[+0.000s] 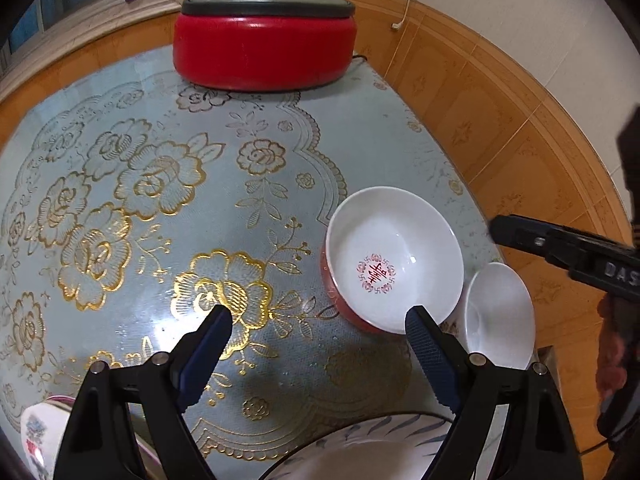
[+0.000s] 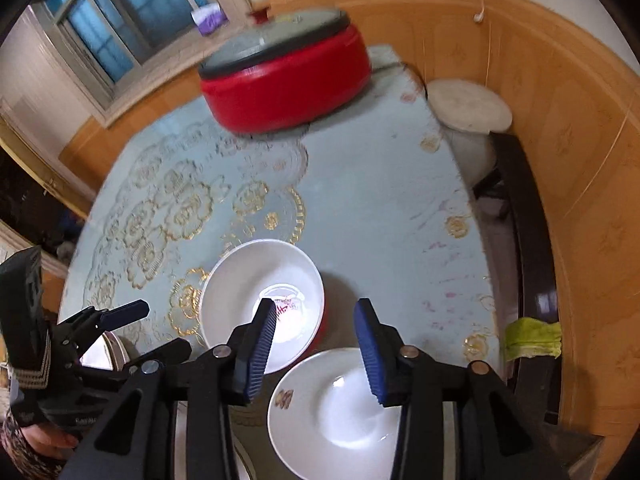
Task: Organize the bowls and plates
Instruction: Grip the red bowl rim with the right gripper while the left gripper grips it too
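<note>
White bowl, red outside, red emblem inside, perhaps chipped.

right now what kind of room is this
Probably a home dining room or kitchen corner: a table under a floral tablecloth, a lidded red electric pot on it, bowls, wood-panelled walls and a window.

We see a home dining room: a flowered cloth on the bench, a red cooker, tiled walls, a window.
</note>
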